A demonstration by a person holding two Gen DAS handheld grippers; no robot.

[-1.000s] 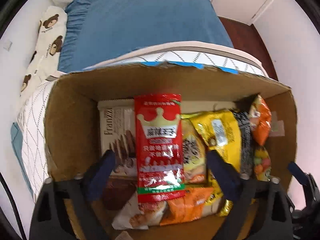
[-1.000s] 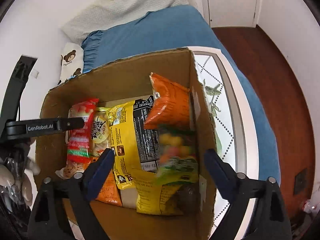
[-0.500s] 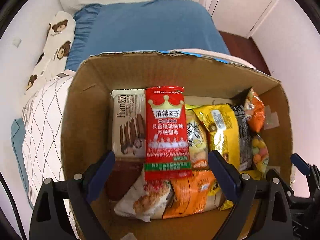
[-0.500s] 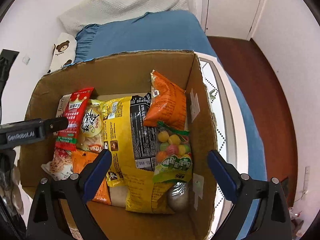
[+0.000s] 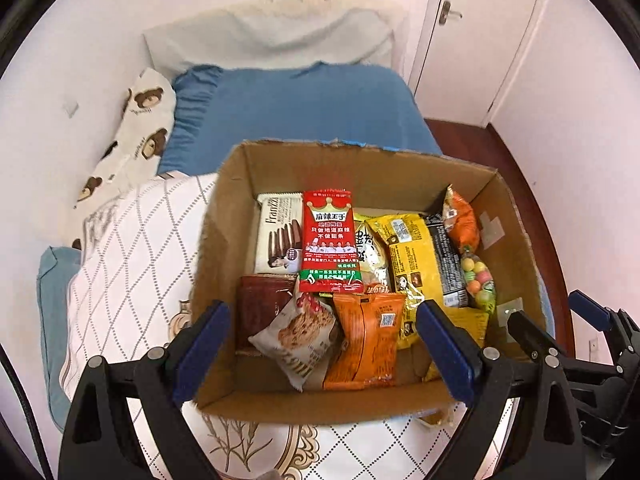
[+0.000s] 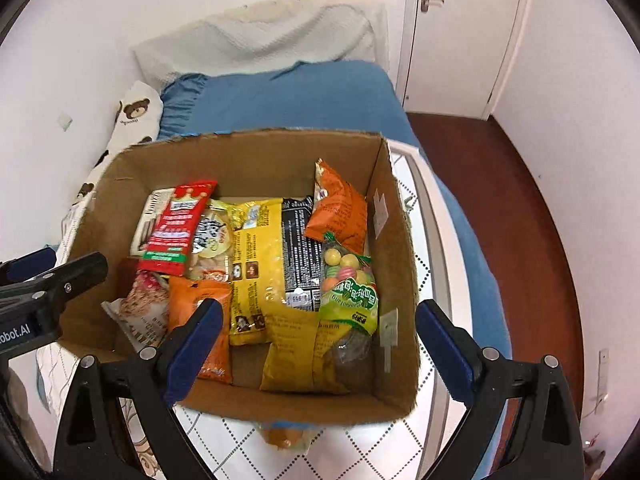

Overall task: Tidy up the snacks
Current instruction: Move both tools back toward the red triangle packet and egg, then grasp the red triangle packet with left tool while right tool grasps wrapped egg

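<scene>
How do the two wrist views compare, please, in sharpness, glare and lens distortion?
Left wrist view: sharp, the red snack packet print crisp; slight glare on the yellow bag; fisheye bends the door frame. Right wrist view: softer, the red packet's print smeared; glare on the yellow bag; dark corners in both.

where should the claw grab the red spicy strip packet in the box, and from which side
Probably best taken from above, across its narrow width near the top sealed edge. The red packet lies flat on top of the other snacks in the cardboard box, long axis toward the far wall, with nothing covering it. The left claw stands open nearby.
</scene>
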